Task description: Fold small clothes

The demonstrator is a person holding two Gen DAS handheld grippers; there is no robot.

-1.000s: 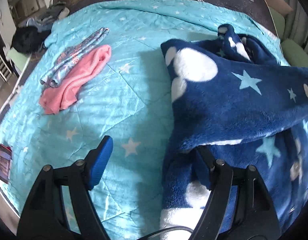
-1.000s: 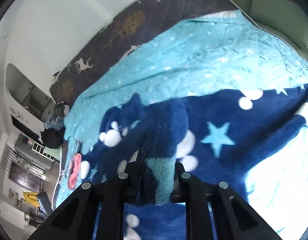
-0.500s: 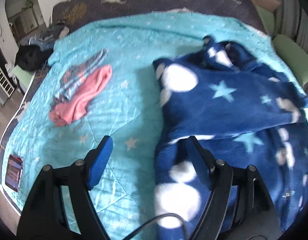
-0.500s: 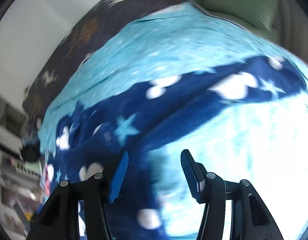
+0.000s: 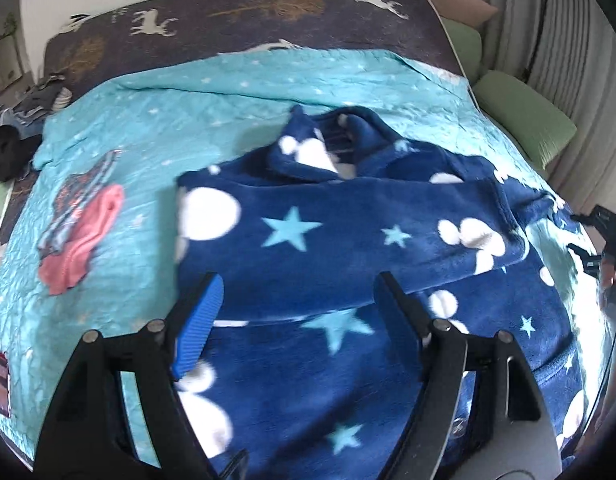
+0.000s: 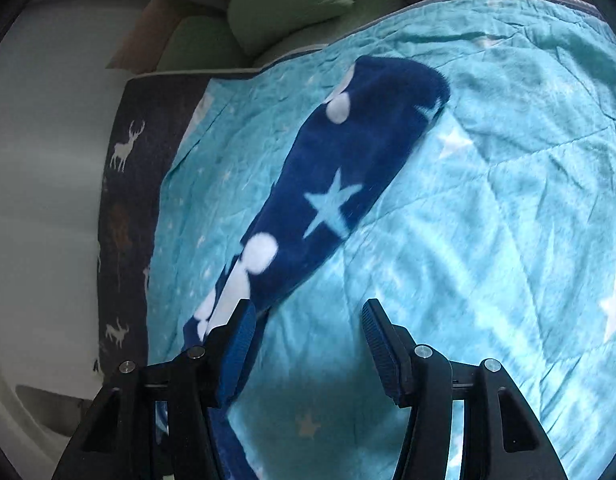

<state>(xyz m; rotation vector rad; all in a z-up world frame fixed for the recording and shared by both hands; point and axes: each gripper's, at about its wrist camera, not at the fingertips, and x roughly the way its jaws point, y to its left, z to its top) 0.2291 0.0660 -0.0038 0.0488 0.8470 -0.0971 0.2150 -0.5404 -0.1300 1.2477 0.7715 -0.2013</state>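
A navy fleece garment (image 5: 348,240) with white spots and pale blue stars lies spread on the turquoise quilt (image 5: 212,108). One sleeve is folded across its chest. My left gripper (image 5: 298,292) hovers open above the garment's lower part; the fabric lies below the fingers and the pads do not press on it. In the right wrist view another sleeve (image 6: 340,168) stretches away over the quilt (image 6: 488,240). My right gripper (image 6: 308,320) stands open over bare quilt. Its left finger is next to the sleeve's near end, and nothing is between the pads.
A pink garment (image 5: 84,240) and a patterned one (image 5: 76,196) lie together on the quilt's left side. Green pillows (image 5: 524,116) sit at the right edge of the bed. A dark deer-print cover (image 5: 248,12) spans the far end, with dark clothes (image 5: 8,152) heaped at the far left.
My right gripper let go of the fleece sleeve, opened, rolled and swung out over the quilt. My left gripper drew back and up, so more of the garment shows.
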